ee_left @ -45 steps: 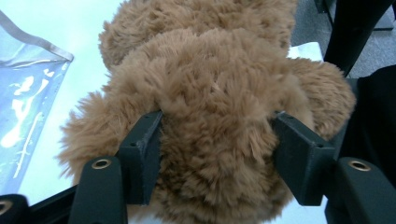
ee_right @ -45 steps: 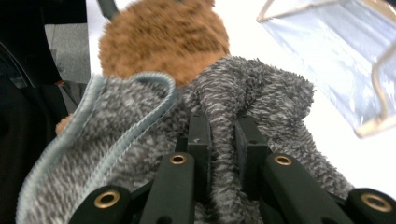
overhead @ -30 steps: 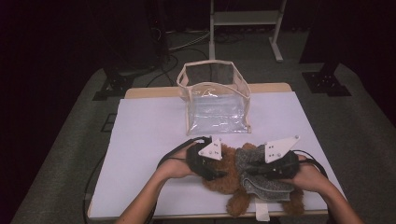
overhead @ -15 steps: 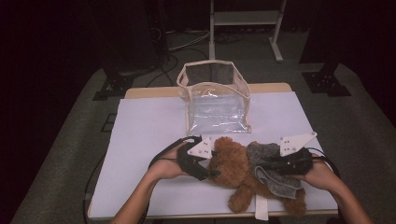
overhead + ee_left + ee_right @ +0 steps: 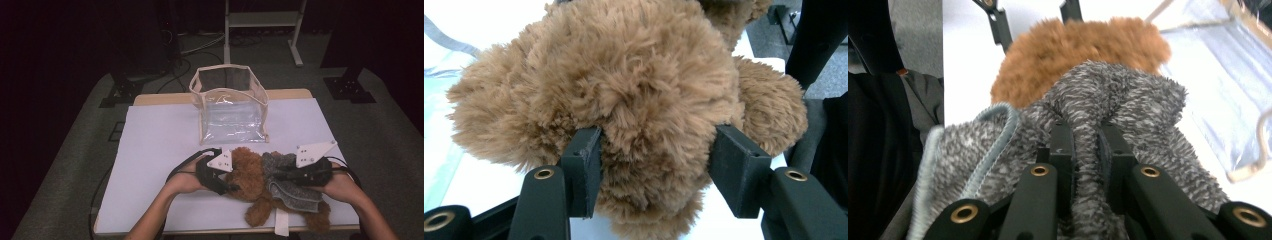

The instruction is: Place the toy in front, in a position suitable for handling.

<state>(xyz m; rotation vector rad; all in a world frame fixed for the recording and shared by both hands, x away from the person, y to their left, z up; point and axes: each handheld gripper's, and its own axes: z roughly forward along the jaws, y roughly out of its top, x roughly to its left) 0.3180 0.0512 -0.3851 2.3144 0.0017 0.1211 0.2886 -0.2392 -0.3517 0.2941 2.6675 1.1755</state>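
Observation:
A brown teddy bear (image 5: 250,175) lies on its back near the table's front edge, wearing a grey fleece garment (image 5: 289,176). My left gripper (image 5: 235,187) comes in from the left. Its jaws have just been closing, and they now press into the fur on both sides of the bear's head (image 5: 624,100). The left gripper (image 5: 654,165) is shut on that head. My right gripper (image 5: 282,175) reaches in from the right. That right gripper (image 5: 1087,137) pinches a raised fold of the grey garment (image 5: 1118,95), and the bear's brown fur (image 5: 1073,45) shows beyond it.
A clear plastic bag (image 5: 232,107) with beige trim stands open-topped behind the bear at the table's middle. The white table cover (image 5: 160,150) stretches out to the left. A white strap (image 5: 281,227) hangs over the front edge. Dark floor and stand legs surround the table.
The two grippers have drawn a little apart, and more of the bear's brown head shows between them. The grey garment has shifted right with the right gripper.

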